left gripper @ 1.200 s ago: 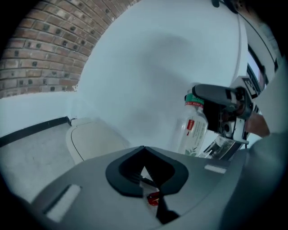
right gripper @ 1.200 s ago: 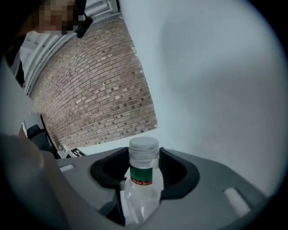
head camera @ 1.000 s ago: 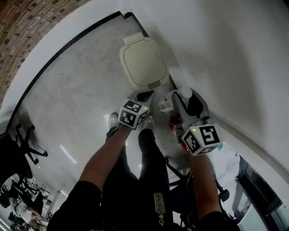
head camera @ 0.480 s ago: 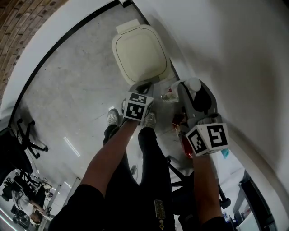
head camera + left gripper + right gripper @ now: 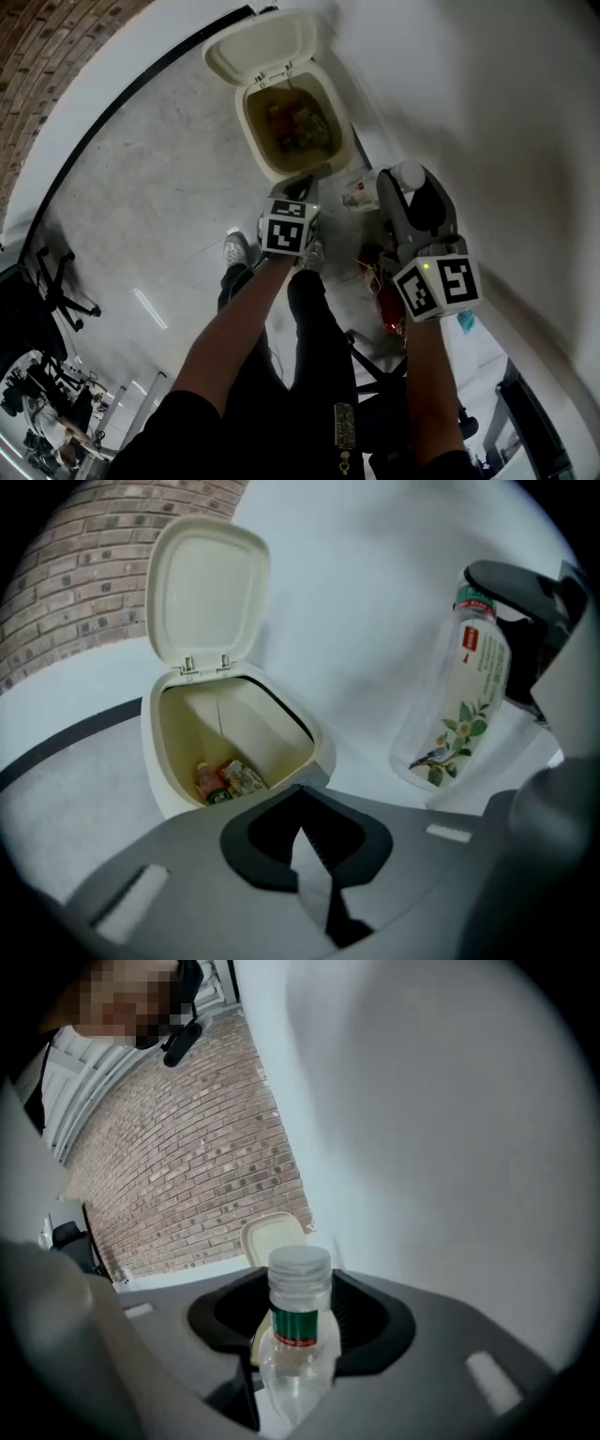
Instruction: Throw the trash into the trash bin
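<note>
A cream trash bin [image 5: 265, 167] stands on the floor against the white wall. Its lid [image 5: 253, 42] is swung up and several bits of trash [image 5: 295, 127] lie inside. My left gripper [image 5: 298, 190] is at the bin's front edge, its jaws shut with nothing between them. In the left gripper view the open bin [image 5: 178, 789] and raised lid [image 5: 202, 588] lie just beyond the left gripper [image 5: 302, 832]. My right gripper [image 5: 375, 192] is shut on a clear plastic bottle [image 5: 361, 195] with a white cap, held beside the bin's right side. That bottle [image 5: 298, 1335] fills the right gripper view.
The person's shoes [image 5: 234, 248] stand just before the bin. Red items [image 5: 386, 305] lie on the floor by the wall at the right. A black office chair [image 5: 47, 291] is at the far left. A brick wall [image 5: 47, 37] runs behind.
The bin lid has gone from shut to fully raised. My left gripper dropped down to the bin's front edge. The right gripper with the bottle moved slightly closer to the bin.
</note>
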Motion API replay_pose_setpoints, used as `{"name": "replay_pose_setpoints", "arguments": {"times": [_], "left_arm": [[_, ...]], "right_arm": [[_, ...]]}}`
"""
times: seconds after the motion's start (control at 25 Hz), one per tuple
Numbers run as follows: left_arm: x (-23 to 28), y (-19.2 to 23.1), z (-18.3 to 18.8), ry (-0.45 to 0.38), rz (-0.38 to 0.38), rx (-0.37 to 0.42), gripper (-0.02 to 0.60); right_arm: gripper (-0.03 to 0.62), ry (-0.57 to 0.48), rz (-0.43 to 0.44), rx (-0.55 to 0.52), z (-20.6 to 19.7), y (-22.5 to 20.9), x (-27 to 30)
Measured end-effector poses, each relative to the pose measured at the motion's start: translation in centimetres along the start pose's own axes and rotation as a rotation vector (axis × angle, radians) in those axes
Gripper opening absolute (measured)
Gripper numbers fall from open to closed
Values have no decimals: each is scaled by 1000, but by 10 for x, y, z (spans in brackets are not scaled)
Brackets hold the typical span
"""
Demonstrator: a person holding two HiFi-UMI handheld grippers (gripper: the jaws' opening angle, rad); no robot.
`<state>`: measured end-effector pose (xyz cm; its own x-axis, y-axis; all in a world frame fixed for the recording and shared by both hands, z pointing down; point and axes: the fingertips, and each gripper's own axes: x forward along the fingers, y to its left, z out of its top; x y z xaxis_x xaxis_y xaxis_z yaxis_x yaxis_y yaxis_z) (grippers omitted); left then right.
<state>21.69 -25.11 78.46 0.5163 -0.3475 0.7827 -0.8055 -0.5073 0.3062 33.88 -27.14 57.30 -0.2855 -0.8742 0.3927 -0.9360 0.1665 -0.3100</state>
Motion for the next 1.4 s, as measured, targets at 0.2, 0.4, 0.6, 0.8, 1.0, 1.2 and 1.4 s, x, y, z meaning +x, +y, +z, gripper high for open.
{"name": "replay_pose_setpoints", "arguments": {"times": [0.2, 0.4, 0.6, 0.8, 1.0, 1.2, 1.4], "left_arm": [[-30, 7, 27, -63, -39, -2, 3], [-50, 18, 52, -98, -72, 43, 3], [-69, 34, 56, -93, -111, 86, 3], [-87, 58, 52, -78, -134, 117, 3], [-91, 72, 37, -48, -173, 115, 3], [-97, 85, 24, -33, -185, 91, 3], [-102, 90, 15, -17, -204, 85, 3]], "right_arm": [[202, -49, 8, 29, 13, 7, 20], [202, -112, 31, 35, 15, 18, 50], [202, -110, 30, 22, -4, 28, 91], [202, -29, 23, 19, -43, 38, 138], [202, 119, -5, -24, -92, 42, 168], [202, 295, 1, -164, -134, 49, 182], [206, 431, -2, -266, -164, 51, 182]]}}
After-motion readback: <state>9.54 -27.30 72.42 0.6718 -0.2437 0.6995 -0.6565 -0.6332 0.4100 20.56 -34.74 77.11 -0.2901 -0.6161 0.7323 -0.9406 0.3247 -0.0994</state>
